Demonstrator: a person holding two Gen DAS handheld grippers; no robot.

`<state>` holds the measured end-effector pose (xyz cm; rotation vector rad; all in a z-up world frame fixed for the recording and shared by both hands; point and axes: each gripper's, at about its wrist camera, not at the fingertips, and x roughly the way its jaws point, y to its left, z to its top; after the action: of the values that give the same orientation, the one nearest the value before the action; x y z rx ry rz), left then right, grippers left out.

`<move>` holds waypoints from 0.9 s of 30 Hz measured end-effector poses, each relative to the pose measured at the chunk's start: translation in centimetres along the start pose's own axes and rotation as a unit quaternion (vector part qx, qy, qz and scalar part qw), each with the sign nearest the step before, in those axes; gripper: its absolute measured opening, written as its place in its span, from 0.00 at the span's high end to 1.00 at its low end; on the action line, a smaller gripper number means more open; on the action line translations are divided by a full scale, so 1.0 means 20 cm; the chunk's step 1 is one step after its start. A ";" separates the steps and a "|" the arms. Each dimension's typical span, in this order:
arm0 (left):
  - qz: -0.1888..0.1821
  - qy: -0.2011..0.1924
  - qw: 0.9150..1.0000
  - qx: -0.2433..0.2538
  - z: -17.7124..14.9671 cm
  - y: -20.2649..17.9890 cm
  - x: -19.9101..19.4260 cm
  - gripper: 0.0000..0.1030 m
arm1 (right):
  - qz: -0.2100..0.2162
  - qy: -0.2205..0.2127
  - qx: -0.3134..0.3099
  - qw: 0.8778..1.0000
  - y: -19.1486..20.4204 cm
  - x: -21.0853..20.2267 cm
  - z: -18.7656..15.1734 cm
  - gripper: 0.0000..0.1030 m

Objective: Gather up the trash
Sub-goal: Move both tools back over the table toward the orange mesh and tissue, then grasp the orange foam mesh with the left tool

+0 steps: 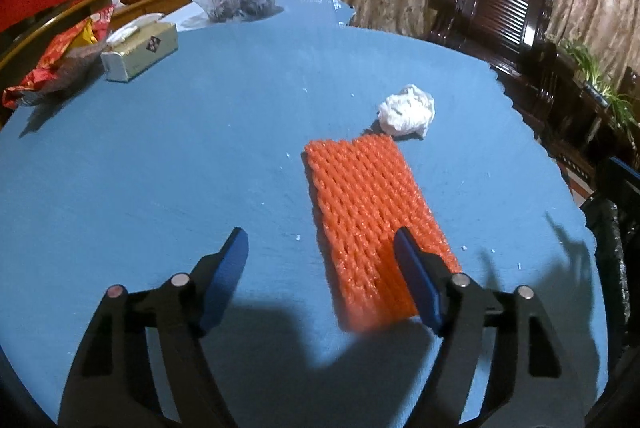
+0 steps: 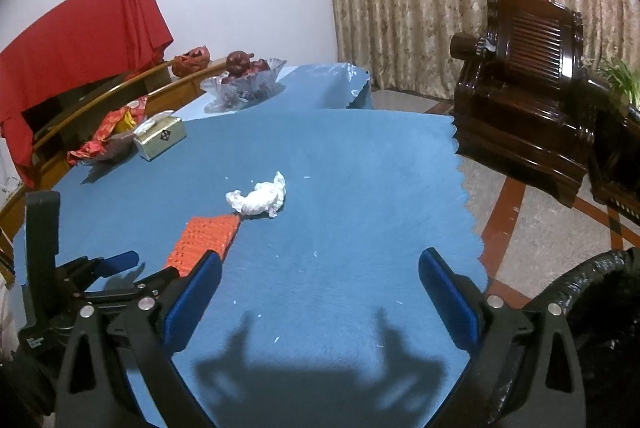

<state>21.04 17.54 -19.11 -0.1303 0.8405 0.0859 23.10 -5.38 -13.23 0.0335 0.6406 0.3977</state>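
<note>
Left wrist: left gripper (image 1: pixel 320 248) jaws apart, pad hides orange foam net (image 1: pixel 368 211) corner; right gripper (image 2: pixel 320 268) wide.

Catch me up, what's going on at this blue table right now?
A person is clearing trash with two tools. The left hand-held gripper hangs open over the near end of the orange foam net, gripping nothing yet. The crumpled white tissue lies untouched just past the net's far end. The right hand-held gripper is open and empty above bare blue tablecloth. A black trash bag sits off the table's right edge.
</note>
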 end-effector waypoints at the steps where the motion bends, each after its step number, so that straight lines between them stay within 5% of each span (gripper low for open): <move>1: -0.003 0.004 1.000 0.000 0.00 0.00 0.01 0.31 | -0.001 0.002 0.000 1.000 0.00 0.01 0.00 0.06; 8: -0.023 0.019 1.000 0.001 0.02 -0.06 0.06 0.42 | 0.000 0.004 0.004 1.000 -0.02 0.05 -0.01 0.06; 15: -0.049 0.016 0.999 -0.001 0.01 -0.12 0.04 0.87 | 0.001 -0.001 0.002 1.000 -0.02 0.06 0.01 0.06; 27: -0.030 -0.025 0.999 -0.022 0.07 -0.01 -0.12 0.90 | 0.008 -0.010 -0.006 1.000 0.05 0.09 0.06 0.06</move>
<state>20.46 17.48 -16.31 -0.1931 0.7850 0.0518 24.77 -3.72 -13.04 0.0315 0.6188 0.4167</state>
